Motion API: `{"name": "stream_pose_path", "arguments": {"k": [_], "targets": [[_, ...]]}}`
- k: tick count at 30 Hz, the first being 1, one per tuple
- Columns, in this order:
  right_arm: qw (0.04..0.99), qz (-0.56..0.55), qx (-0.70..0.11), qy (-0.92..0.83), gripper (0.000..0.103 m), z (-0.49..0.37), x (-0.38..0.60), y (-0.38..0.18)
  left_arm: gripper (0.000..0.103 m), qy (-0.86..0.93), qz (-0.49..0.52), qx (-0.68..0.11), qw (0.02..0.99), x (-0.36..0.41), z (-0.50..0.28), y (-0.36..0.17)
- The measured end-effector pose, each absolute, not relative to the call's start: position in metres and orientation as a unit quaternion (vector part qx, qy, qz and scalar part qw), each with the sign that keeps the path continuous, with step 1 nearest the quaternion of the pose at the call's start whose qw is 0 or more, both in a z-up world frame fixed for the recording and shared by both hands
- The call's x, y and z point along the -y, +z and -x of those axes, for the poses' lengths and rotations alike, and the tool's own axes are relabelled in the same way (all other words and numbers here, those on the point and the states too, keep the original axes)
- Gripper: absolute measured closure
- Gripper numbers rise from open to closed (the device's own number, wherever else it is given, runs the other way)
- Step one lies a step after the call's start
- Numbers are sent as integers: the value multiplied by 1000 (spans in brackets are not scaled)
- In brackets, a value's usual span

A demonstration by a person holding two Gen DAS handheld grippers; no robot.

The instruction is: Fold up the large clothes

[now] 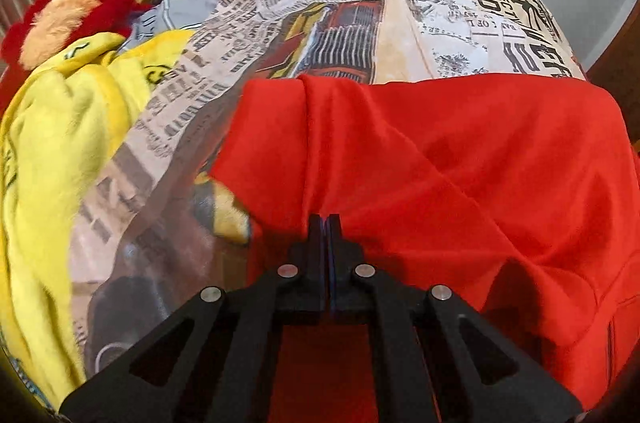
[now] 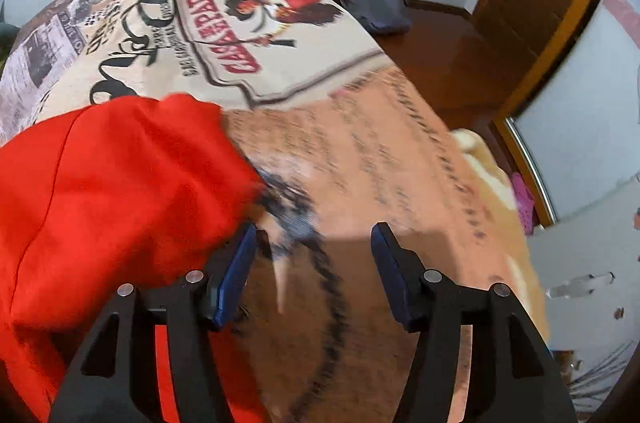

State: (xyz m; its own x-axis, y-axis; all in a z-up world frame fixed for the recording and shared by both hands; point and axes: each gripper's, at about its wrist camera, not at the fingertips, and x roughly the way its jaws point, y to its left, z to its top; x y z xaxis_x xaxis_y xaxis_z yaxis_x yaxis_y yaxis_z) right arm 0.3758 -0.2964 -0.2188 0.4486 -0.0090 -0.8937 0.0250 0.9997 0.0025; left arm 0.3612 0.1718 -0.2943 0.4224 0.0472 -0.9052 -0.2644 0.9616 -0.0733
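Garment (image 1: 460, 159): a red, soft knit piece lying rumpled on a bed, only part-folded in appearance, with loose creases and an uneven near edge; squaring and further folds seem left to do. At far left, a fuzzy yellow blanket (image 1: 52, 143) and a red plush toy (image 1: 76, 3) sit on the newsprint-patterned bedspread (image 1: 320, 35). The left gripper (image 1: 325, 223) is clamped on a pinch of the red fabric. The right gripper (image 2: 314, 239) stands open beside the garment's right edge, holding nothing.
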Motion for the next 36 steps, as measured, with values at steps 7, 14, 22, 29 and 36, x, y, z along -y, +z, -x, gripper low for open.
{"name": "stream_pose_path", "arguments": {"k": [7,14,22,29,36], "targets": [[874,-23,-475,100,46,-343,261,-157,88,86,66,-500,859,-162,-338,-244],[857,10,-470,212,33,-329,181,-152,65,7,21,-449,893,-106,-336,-198],[812,50,-537,222,33,-333,142,-211,47,-27,7,-484,875,-66,-349,-237],[789,46,-571,221,21,-309,170,-227,27,-24,34,-501,864,-85,-309,-269],[788,37,-577,210,21,-285,183,-215,26,1,32,-509,860,-93,-281,-262]]}}
